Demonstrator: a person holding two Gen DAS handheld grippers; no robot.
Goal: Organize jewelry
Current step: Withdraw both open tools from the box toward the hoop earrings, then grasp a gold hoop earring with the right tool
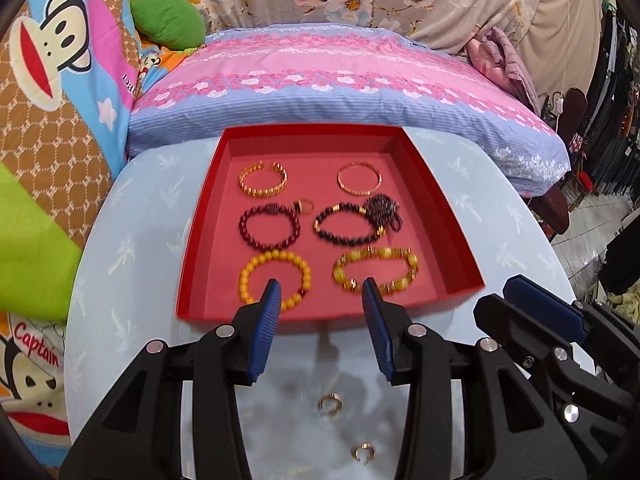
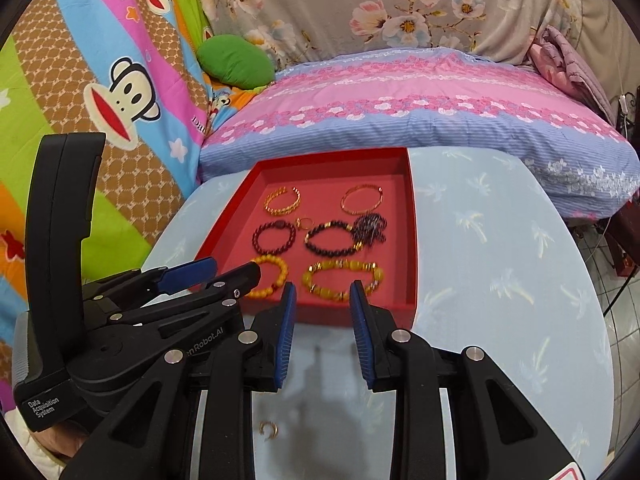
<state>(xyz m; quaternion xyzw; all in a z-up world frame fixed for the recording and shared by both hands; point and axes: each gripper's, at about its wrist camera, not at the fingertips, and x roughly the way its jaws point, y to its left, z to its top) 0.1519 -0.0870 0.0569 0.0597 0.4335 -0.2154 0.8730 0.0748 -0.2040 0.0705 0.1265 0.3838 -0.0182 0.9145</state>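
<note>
Red tray point(image 1: 196, 264) on the bench point(image 1: 132, 216) holds six bracelets in paired rows, sorted by colour. Two rings point(image 1: 330, 403) lie outside it, on the bench below the left tool point(image 1: 322, 294). Both it and the right tool point(image 2: 322, 296) hover empty, jaws partly parted, ready to grasp.

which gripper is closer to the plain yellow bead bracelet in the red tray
Left. The left gripper has one finger overlapping the plain yellow bead bracelet; the right gripper hovers nearer the chunky amber bracelet beside it.
</note>
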